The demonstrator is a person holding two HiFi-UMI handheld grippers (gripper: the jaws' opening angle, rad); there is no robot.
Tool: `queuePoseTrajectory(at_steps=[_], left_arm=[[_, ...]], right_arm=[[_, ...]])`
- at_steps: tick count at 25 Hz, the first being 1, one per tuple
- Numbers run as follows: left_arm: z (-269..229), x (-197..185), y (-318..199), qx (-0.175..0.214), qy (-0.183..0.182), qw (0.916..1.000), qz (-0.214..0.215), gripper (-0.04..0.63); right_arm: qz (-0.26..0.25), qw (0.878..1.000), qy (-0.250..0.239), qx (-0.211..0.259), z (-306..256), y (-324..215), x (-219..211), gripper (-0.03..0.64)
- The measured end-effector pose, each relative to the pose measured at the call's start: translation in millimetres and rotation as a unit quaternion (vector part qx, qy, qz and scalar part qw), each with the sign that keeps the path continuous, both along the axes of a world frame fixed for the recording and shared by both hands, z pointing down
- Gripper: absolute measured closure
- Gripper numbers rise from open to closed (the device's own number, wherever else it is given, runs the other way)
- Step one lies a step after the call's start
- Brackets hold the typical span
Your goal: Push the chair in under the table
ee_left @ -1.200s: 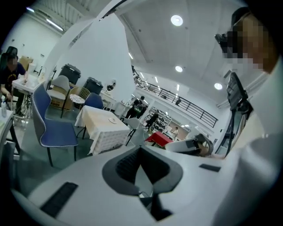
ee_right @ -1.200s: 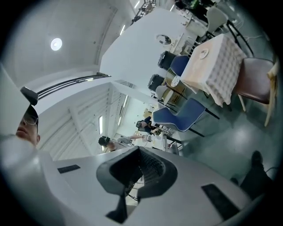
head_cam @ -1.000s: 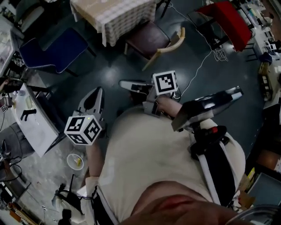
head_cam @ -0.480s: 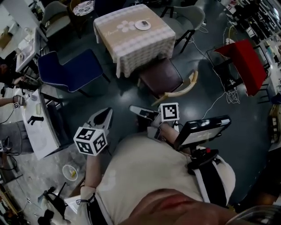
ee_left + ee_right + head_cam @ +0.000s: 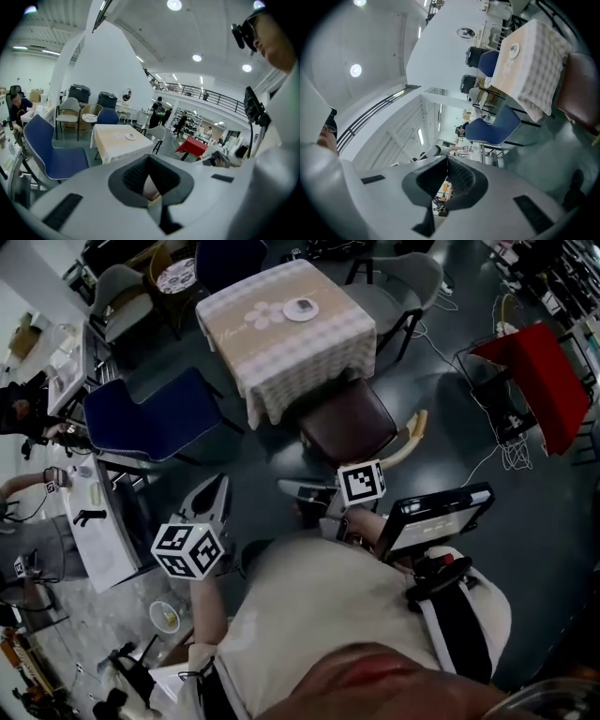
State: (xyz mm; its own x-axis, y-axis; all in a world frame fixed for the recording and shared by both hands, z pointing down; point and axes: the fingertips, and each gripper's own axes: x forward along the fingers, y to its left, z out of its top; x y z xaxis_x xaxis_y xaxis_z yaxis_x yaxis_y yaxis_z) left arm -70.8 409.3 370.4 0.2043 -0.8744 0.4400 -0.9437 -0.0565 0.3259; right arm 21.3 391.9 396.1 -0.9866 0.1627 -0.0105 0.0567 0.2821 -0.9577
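head view: the table, under a checked cloth, carries a plate with something small on it that i cannot make out. the chair, brown-seated, stands at the table's near side, front edge just under the cloth, pale curved back toward the person. a blue chair stands to its left. a bowl on the floor holds something yellow. the left gripper and right gripper hang short of the chair, apart from it, each with fingers pressed together on nothing.
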Motion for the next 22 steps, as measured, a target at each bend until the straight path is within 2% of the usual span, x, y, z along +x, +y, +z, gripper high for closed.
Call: queuePoseTrajectory(at_steps=[2, 4, 8, 11, 15, 18, 22], left_arm=[[1.8, 8.5, -10.8, -0.006, -0.014, 0.9998, 0.011, 0.589], [1.5, 10.3, -19.5, -0.006, -0.017, 0.9997, 0.017, 0.589], [0.6, 12.3, -42.8, 0.01, -0.002, 0.9997, 0.024, 0.589], [5.0, 8.0, -52.4, 0.01, -0.002, 0.9993, 0.035, 0.589], [18.1, -3.9, -61.0, 0.0, 0.007, 0.9987, 0.051, 0.589], [22.1, -25.9, -71.5, 0.002, 0.017, 0.9985, 0.053, 0.589], [13.7, -77.2, -77.6, 0.012, 0.019, 0.9989, 0.041, 0.589]], right_arm=[[-0.01, 1.0, -0.003, -0.007, -0.3, -2.7, 5.9, 0.607], [-0.015, 1.0, -0.007, 0.011, -5.3, -7.5, 10.1, 0.607], [0.017, 0.999, -0.013, 0.041, -14.1, -28.6, 23.9, 0.607], [0.039, 0.999, -0.02, 0.03, -11.1, -38.5, 22.6, 0.607], [0.042, 0.999, -0.015, 0.014, -6.1, -46.7, 5.6, 0.607], [0.05, 0.998, -0.001, 0.026, -6.3, -58.2, -15.3, 0.607], [0.038, 0.999, 0.015, 0.024, -6.3, -61.8, -62.1, 0.607]])
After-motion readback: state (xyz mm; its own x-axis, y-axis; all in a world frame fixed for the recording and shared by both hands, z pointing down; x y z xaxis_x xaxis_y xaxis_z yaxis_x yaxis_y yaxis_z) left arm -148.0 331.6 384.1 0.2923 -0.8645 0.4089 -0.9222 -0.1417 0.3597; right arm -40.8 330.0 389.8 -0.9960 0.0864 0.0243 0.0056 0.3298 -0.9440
